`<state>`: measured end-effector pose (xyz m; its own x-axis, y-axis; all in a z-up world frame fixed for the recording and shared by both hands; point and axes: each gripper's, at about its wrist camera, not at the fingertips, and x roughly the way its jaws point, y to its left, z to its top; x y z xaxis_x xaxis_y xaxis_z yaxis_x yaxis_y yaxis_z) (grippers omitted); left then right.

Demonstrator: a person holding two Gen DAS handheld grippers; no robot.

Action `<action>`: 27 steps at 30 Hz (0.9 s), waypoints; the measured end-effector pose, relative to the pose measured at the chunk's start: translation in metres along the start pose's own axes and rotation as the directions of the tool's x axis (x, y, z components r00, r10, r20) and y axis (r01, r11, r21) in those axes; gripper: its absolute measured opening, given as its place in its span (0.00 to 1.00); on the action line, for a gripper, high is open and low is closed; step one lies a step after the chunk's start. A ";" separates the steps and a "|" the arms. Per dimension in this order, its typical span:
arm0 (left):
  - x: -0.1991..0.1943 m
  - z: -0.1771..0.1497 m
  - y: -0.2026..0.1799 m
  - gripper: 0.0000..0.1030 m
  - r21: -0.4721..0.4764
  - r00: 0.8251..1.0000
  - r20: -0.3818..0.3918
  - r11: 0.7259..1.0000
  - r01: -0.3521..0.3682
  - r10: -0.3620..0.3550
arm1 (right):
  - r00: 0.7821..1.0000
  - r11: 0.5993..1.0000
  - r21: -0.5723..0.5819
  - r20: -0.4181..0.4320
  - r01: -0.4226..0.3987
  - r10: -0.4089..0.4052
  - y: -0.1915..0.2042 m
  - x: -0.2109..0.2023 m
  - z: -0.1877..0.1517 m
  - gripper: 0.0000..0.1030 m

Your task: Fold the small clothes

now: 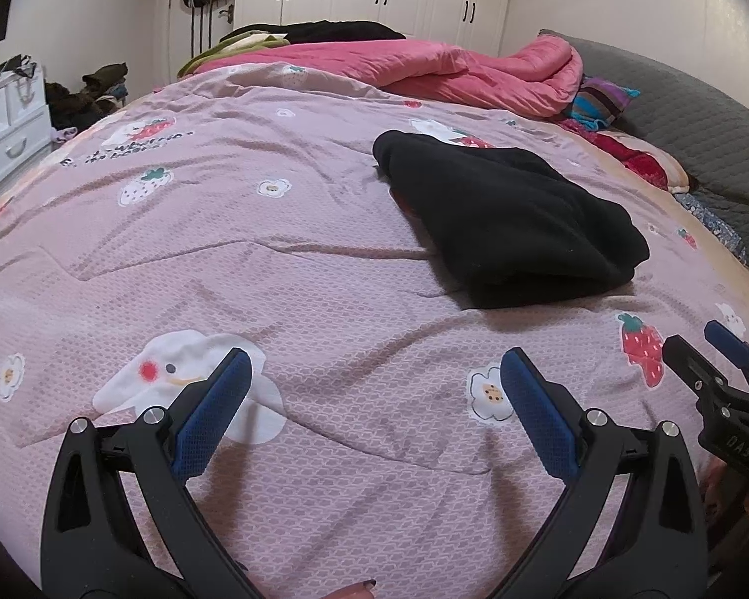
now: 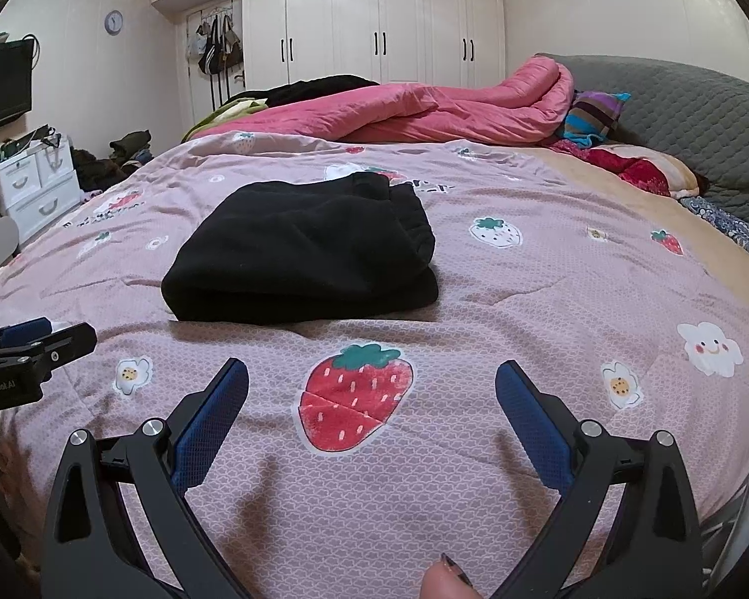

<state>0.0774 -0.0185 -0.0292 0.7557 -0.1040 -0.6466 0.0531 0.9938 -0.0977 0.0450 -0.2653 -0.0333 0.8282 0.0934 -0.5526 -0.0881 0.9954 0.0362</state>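
Observation:
A black garment [image 1: 509, 219] lies folded in a thick rectangle on the pink patterned bedspread [image 1: 274, 274]; it also shows in the right wrist view [image 2: 304, 249]. My left gripper [image 1: 374, 364] is open and empty, hovering above the bedspread, nearer than the garment and to its left. My right gripper [image 2: 372, 374] is open and empty above a strawberry print [image 2: 357, 397], just short of the garment's near edge. The right gripper shows at the right edge of the left wrist view [image 1: 709, 349]. The left gripper shows at the left edge of the right wrist view [image 2: 35, 344].
A rumpled pink quilt [image 2: 424, 110] lies across the far side of the bed. Pillows [image 2: 624, 159] and a grey headboard [image 2: 699, 110] are at the right. White drawers [image 2: 35, 184] and a clothes pile stand on the floor at the left. White wardrobes [image 2: 374, 15] line the back wall.

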 end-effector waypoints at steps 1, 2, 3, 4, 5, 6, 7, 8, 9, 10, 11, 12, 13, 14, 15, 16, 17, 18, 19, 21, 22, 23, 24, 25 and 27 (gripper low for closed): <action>0.000 0.000 0.000 0.91 0.002 1.000 0.000 1.000 0.000 0.000 | 1.000 1.000 0.000 0.001 -0.001 0.001 0.000 0.000 0.000 0.96; 0.000 0.000 0.000 0.91 0.003 1.000 0.001 1.000 0.000 0.000 | 1.000 1.000 0.000 0.000 -0.001 0.001 -0.001 0.000 0.000 0.96; -0.001 0.001 0.000 0.91 0.003 1.000 0.002 1.000 0.000 0.000 | 1.000 1.000 0.000 0.000 0.002 -0.002 0.000 0.000 0.000 0.96; -0.001 0.001 0.000 0.91 0.003 1.000 0.002 1.000 0.001 -0.001 | 1.000 1.000 0.002 0.001 0.003 -0.003 -0.001 0.000 0.000 0.96; -0.001 0.000 -0.001 0.91 0.005 1.000 0.002 1.000 0.001 -0.001 | 1.000 1.000 0.003 0.000 0.003 -0.003 -0.001 0.000 0.000 0.96; -0.001 0.000 -0.001 0.91 0.006 1.000 0.002 1.000 -0.001 0.001 | 1.000 1.000 0.004 -0.001 0.004 -0.004 -0.002 0.001 0.000 0.96; -0.001 0.000 0.000 0.91 0.007 1.000 0.001 1.000 -0.002 0.002 | 1.000 1.000 0.003 -0.002 0.005 -0.005 -0.002 0.001 0.000 0.96; -0.001 0.001 -0.001 0.91 0.007 1.000 0.001 1.000 -0.002 0.002 | 1.000 1.000 0.003 -0.004 0.005 -0.005 -0.002 0.002 0.000 0.96; -0.001 0.001 -0.001 0.91 0.005 1.000 0.001 1.000 -0.002 0.002 | 1.000 1.000 0.002 -0.005 0.006 -0.006 -0.002 0.002 0.000 0.96; -0.001 0.001 -0.001 0.91 0.005 1.000 0.000 1.000 -0.003 0.003 | 1.000 1.000 0.001 -0.006 0.006 -0.006 -0.002 0.002 0.000 0.96; -0.001 0.001 0.000 0.91 0.005 1.000 0.000 1.000 -0.003 0.003 | 1.000 1.000 0.000 -0.007 0.006 -0.006 -0.002 0.003 0.000 0.96; -0.001 0.000 -0.001 0.91 0.005 1.000 0.000 1.000 -0.005 0.005 | 1.000 1.000 0.000 -0.008 0.006 -0.006 -0.002 0.003 0.000 0.96; -0.001 0.000 -0.001 0.91 0.007 1.000 0.000 1.000 -0.006 0.006 | 1.000 1.000 0.000 -0.007 0.006 -0.006 -0.003 0.003 0.000 0.96; -0.001 0.000 -0.001 0.91 0.007 1.000 0.000 1.000 -0.007 0.007 | 1.000 1.000 0.001 -0.007 0.006 -0.006 -0.002 0.003 0.000 0.96; -0.001 0.000 -0.001 0.91 0.007 1.000 0.000 1.000 -0.009 0.009 | 1.000 1.000 0.001 -0.007 0.006 -0.006 -0.002 0.003 0.000 0.96; -0.001 0.000 -0.002 0.91 0.008 1.000 0.000 1.000 -0.009 0.009 | 1.000 1.000 0.002 -0.007 0.007 -0.007 -0.002 0.004 0.000 0.96; -0.001 0.000 -0.002 0.91 0.008 1.000 0.000 1.000 -0.009 0.009 | 1.000 1.000 0.003 -0.007 0.006 -0.006 -0.003 0.004 0.000 0.96; -0.001 0.000 -0.002 0.91 0.009 1.000 0.000 1.000 -0.010 0.010 | 1.000 1.000 0.002 -0.008 0.006 -0.006 -0.002 0.004 0.000 0.96; -0.001 0.000 -0.003 0.91 0.010 1.000 0.000 1.000 -0.012 0.012 | 1.000 1.000 0.001 -0.007 0.008 -0.008 -0.003 0.004 0.000 0.96; -0.001 -0.001 -0.003 0.91 0.012 1.000 -0.001 1.000 -0.013 0.013 | 1.000 1.000 0.001 -0.008 0.006 -0.006 -0.003 0.004 0.000 0.96; -0.001 -0.001 -0.003 0.91 0.013 1.000 -0.001 1.000 -0.014 0.014 | 1.000 1.000 0.001 -0.007 0.007 -0.007 -0.002 0.004 0.000 0.96; -0.001 -0.001 -0.003 0.91 0.013 1.000 -0.001 1.000 -0.013 0.014 | 1.000 1.000 0.001 -0.007 0.008 -0.008 -0.002 0.004 0.000 0.96; -0.001 -0.001 -0.003 0.91 0.014 1.000 -0.002 1.000 -0.013 0.013 | 1.000 1.000 0.001 -0.008 0.007 -0.007 -0.002 0.004 0.000 0.96; -0.001 -0.001 -0.003 0.91 0.013 1.000 -0.002 1.000 -0.012 0.012 | 1.000 1.000 0.002 -0.008 0.008 -0.008 -0.004 0.004 0.000 0.96; -0.001 -0.001 -0.004 0.91 0.014 1.000 -0.002 1.000 -0.013 0.013 | 1.000 1.000 0.002 -0.009 0.008 -0.008 -0.002 0.004 -0.001 0.96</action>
<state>0.0759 -0.0222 -0.0294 0.7549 -0.0913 -0.6495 0.0527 0.9955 -0.0786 0.0479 -0.2668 -0.0359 0.8240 0.0856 -0.5601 -0.0806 0.9962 0.0336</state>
